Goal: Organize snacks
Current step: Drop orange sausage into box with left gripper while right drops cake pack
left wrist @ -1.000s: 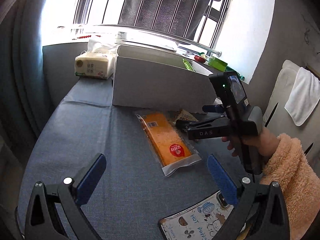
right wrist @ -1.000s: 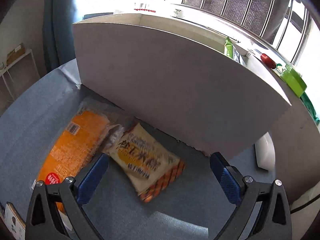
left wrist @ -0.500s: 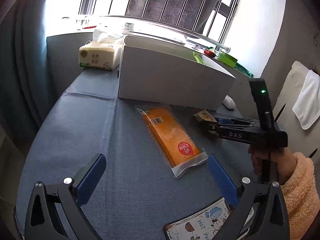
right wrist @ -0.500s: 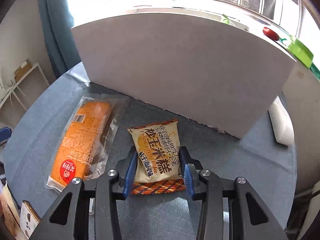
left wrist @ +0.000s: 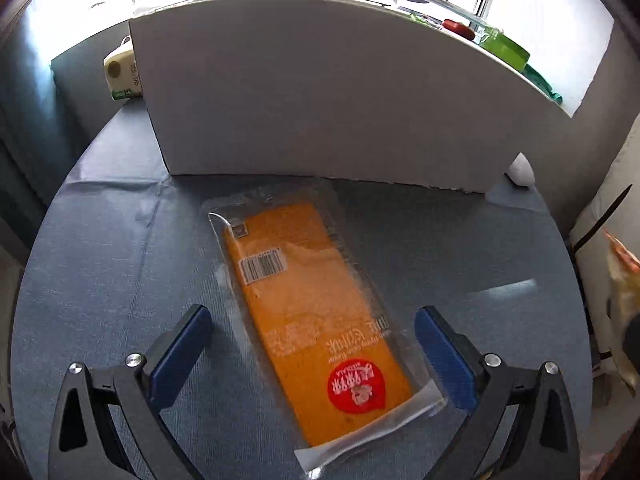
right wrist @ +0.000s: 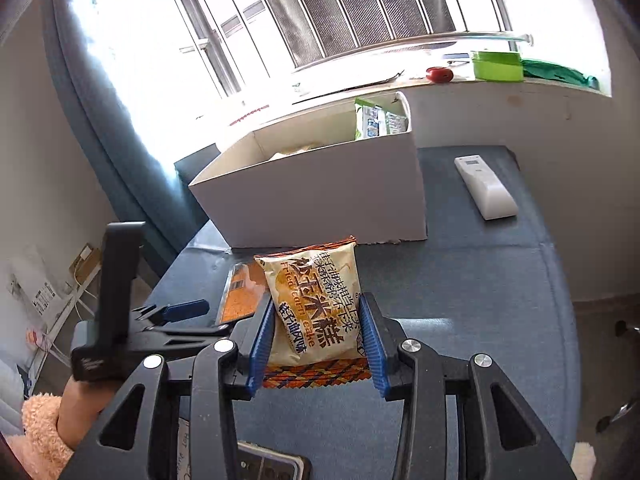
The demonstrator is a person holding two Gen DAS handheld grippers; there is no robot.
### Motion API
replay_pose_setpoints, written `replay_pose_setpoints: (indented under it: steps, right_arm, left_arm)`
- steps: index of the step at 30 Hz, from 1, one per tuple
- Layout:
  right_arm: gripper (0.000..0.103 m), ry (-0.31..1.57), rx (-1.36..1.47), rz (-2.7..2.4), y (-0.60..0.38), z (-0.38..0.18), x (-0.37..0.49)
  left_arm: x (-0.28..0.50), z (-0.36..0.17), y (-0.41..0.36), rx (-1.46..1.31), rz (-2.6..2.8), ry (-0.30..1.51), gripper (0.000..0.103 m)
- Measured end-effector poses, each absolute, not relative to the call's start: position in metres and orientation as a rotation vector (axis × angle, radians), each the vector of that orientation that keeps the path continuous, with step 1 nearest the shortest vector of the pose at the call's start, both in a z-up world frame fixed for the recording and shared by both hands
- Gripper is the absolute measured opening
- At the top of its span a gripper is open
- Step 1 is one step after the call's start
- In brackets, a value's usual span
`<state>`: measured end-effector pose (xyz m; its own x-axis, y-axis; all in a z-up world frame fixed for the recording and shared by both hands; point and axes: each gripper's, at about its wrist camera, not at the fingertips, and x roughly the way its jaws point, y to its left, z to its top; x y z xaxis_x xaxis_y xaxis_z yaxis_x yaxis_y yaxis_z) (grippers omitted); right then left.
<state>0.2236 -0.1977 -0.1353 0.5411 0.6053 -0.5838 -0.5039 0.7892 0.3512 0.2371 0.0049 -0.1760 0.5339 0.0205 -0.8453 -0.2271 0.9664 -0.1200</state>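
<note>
My right gripper (right wrist: 316,344) is shut on a cream corn cake packet (right wrist: 314,304) and holds it lifted above the blue table, in front of the white box (right wrist: 320,196). The open box has green packets (right wrist: 372,120) standing at its far right corner. In the left wrist view a long orange snack pack (left wrist: 312,320) in clear wrap lies flat on the cloth, and my left gripper (left wrist: 312,356) stands open with its blue pads on either side of the pack's near end, not touching it. The left gripper (right wrist: 188,308) also shows at the left of the right wrist view.
The white box wall (left wrist: 340,100) rises close behind the orange pack. A white remote (right wrist: 484,186) lies right of the box. A tissue pack (left wrist: 122,74) sits behind the box's left corner. The windowsill holds a green container (right wrist: 496,65) and a red object (right wrist: 439,75). A printed card (right wrist: 184,448) lies near the front edge.
My right gripper closed on the corn cake packet and raised it off the table, rolling as it rose. My left gripper moved forward and down over the orange pack.
</note>
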Motion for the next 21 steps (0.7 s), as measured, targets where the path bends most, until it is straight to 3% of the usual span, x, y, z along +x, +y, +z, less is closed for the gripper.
replay_pose_setpoints:
  steps: [7,8,9,11,21]
  right_arm:
    - [0.045,0.752,0.196,0.647,-0.220,-0.137,0.213]
    - [0.045,0.752,0.194,0.641,-0.221,-0.137,0.213]
    - [0.045,0.754,0.195,0.637,-0.222,-0.138,0.213]
    - [0.045,0.756,0.204,0.641,-0.222,-0.141,0.213]
    - [0.045,0.756,0.211,0.643,-0.216,-0.142,0.217]
  left_arm:
    - [0.252,-0.180,-0.019,-0.074,0.098,1.011,0.099]
    - [0.249,-0.177,-0.019,-0.059,0.089,0.996,0.085]
    - [0.245,-0.174,-0.018,-0.052,0.070,0.976,0.064]
    - [0.239,-0.172,-0.016,-0.042,0.032,0.969,0.059]
    - [0.178,-0.132,0.022,-0.181,-0.053,0.828,0.058]
